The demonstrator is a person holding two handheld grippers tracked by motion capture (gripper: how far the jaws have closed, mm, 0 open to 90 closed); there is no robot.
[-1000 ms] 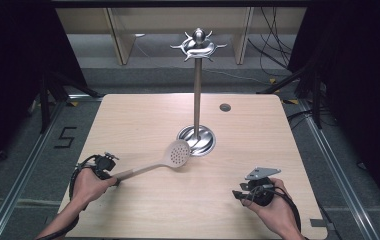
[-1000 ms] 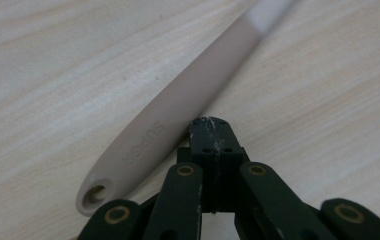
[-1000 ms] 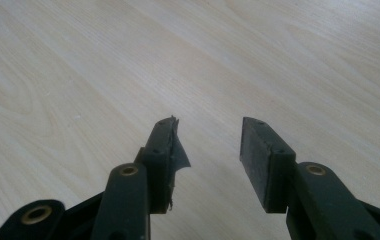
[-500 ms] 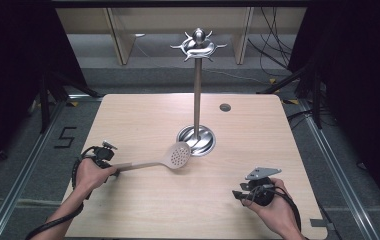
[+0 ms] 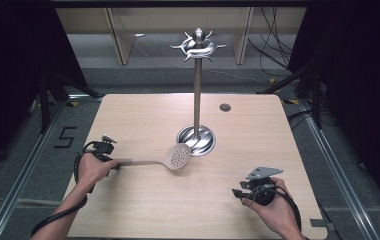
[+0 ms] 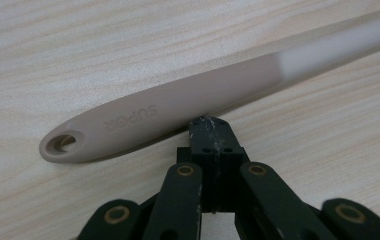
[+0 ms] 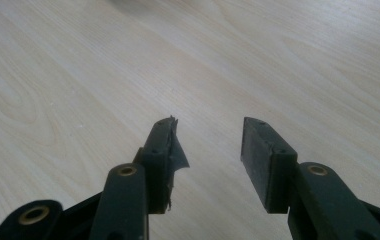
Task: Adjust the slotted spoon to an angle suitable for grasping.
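Note:
A beige slotted spoon (image 5: 178,156) lies on the wooden table (image 5: 143,215), its round head beside the base of a metal utensil stand (image 5: 196,90). Its handle (image 6: 178,107) points left and ends in a hanging hole. My left gripper (image 5: 112,162) is at the handle's end. In the left gripper view its jaws (image 6: 213,132) are pressed together, tips against the handle's side, with nothing between them. My right gripper (image 5: 238,192) rests low at the front right. The right gripper view shows it (image 7: 208,145) open over bare wood.
The stand's round base (image 5: 196,137) sits mid-table, and its hooked crown rises high above. A small dark grommet (image 5: 225,107) is set in the table at the back right. Dark floor and rails surround the table.
My left hand moved away from the front edge, and the spoon's handle end swung with it, so the spoon now lies almost straight across. The spoon head and right gripper stayed put.

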